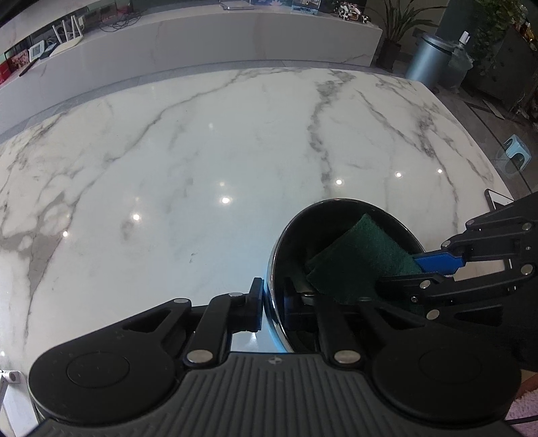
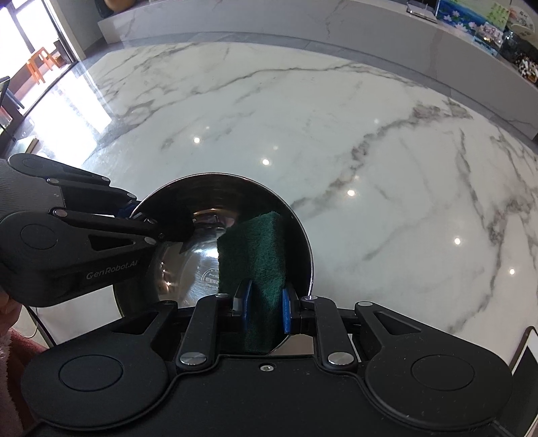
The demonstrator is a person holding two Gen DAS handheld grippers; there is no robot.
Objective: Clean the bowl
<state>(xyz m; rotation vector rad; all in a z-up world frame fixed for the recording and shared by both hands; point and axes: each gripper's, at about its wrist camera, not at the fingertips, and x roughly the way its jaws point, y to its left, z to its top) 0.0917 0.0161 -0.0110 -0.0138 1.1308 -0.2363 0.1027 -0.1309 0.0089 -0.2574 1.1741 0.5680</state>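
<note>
- Low and just right of centre in the left wrist view sits the round, shiny stainless-steel bowl, tipped up on edge above the white grey-veined marble tabletop; the right wrist view puts the same bowl at lower centre, its mirror-like inside facing the camera.
- Inside it lies the dark green rectangular scouring pad, its flat face against the inner wall on the bowl's right half.
- Clamping that pad is the right gripper: its blue-faced fingers press the pad from both sides, so this claw is grasping the pad. From the other camera it enters at the right edge.
- Pinching the bowl's rim is the left gripper, clenched with one finger outside the wall and the other inside; in the right wrist view it reaches in from the left to the rim's upper-left part.
- Progress, as a judgement: scrubbing looks under way, with bowl steadied and pad in contact. No food residue or suds show on the metal, so how much of the inside has been covered cannot be told. Left to do, most likely: wipe the remaining inner wall and base, then set bowl and pad down.
- Further out, a grey cylindrical bin and potted plants stand beyond the table at upper right.
</note>
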